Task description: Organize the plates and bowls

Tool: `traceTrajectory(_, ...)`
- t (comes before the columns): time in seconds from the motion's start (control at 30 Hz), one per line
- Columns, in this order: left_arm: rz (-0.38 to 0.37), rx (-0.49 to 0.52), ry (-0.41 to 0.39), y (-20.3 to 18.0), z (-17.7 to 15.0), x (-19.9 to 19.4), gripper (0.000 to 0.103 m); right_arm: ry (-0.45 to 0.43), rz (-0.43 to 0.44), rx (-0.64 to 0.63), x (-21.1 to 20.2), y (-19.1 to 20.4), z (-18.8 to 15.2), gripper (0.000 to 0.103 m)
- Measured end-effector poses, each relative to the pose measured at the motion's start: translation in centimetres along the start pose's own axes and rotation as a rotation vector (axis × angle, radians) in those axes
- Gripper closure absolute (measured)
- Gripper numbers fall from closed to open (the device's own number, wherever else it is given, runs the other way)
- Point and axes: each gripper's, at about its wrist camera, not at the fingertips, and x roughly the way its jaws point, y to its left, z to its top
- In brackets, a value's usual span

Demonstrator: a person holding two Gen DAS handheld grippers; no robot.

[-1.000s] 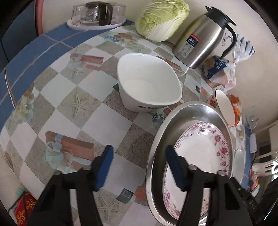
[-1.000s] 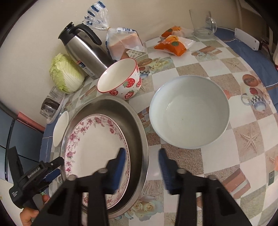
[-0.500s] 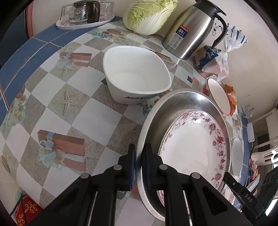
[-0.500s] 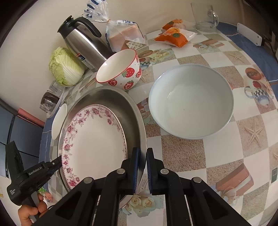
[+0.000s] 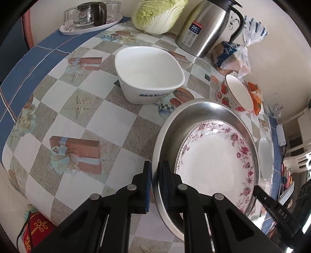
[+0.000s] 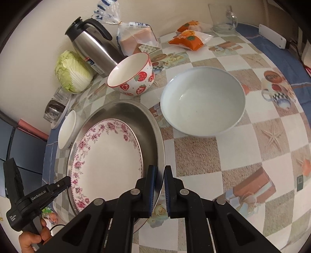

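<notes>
Steel basin (image 5: 202, 109) sits flat on the checked tablecloth (image 5: 58, 109), mouth up, with the floral plate (image 5: 215, 165) lying face up inside it, off centre toward the left gripper's side. It is nearly round, so I would not name a long axis; the stretch seen in both views is likely the lens. The left gripper (image 5: 155, 181) is clamped on the rim at one side and the right gripper (image 6: 159, 181) on the rim roughly opposite, each with one pad inside the wall and one outside, and both pairs of jaws have just been closing onto that thin edge.

The biggest risk, as I judge it, is an uneven lift: if one hand rises ahead of the other the basin tilts and the loose plate slides against the wall or out. Next, the pads hold only a narrow, smooth lip, so it could slip free under the load. The white bowl (image 6: 202, 101), the strawberry bowl (image 6: 134, 77) and the square white bowl (image 5: 149, 77) stand close around the basin, and a sideways swing could knock them. The thermos (image 5: 206, 27) and cabbage (image 5: 159, 15) are farther back
</notes>
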Motion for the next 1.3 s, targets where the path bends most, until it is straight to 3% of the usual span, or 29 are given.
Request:
traceTrajectory(0.33, -0.01, -0.035, -0.017, 0.5, 0.6, 0.0, 0.092, -0.002, 0.007, -0.019, 0.5, 0.4, 0.2, 0.09)
traceTrajectory(0.5, 0.024, -0.013, -0.064, 0.1, 0.8, -1.1, 0.092, -0.056, -0.019, -0.011, -0.6, 0.1, 0.8, 0.088)
traceTrajectory(0.6, -0.012, 0.001, -0.108, -0.3, 1.0, -2.3, 0.091, -0.114, -0.008, -0.027, -1.7, 0.5, 1.2, 0.088)
traceTrajectory(0.63, -0.032, 0.013, -0.128, -0.7, 1.0, -2.8, 0.086, -0.132, 0.0, -0.039, -2.1, 0.8, 1.3, 0.088)
traceTrajectory(0.67, -0.046, 0.024, -0.14, -0.9, 1.1, -3.1, 0.073, -0.142, 0.008, -0.051, -2.3, 1.2, 1.4, 0.084)
traceTrajectory(0.73, -0.071, 0.055, -0.155, -1.7, 1.0, -3.5, 0.057, -0.147, 0.024, -0.084, -2.3, 2.1, 1.4, 0.057)
traceTrajectory(0.77, -0.076, 0.064, -0.154, -1.9, 1.0, -3.5, 0.057, -0.145, 0.025, -0.101, -2.2, 2.5, 1.3, 0.055)
traceTrajectory(0.97, -0.079, 0.099, -0.088, -2.6, 1.0, -1.9, 0.06, -0.104, 0.016, -0.156, -0.6, 3.7, 1.0, 0.056)
traceTrajectory(1.03, -0.067, 0.095, -0.066, -2.4, 0.8, -1.5, 0.068, -0.084, -0.011, -0.156, 0.0, 3.7, 0.8, 0.061)
traceTrajectory(1.3, -0.03, 0.124, -0.002, -2.9, 0.4, 0.0, 0.074, -0.052, -0.042, -0.175, 1.0, 3.9, 0.7, 0.08)
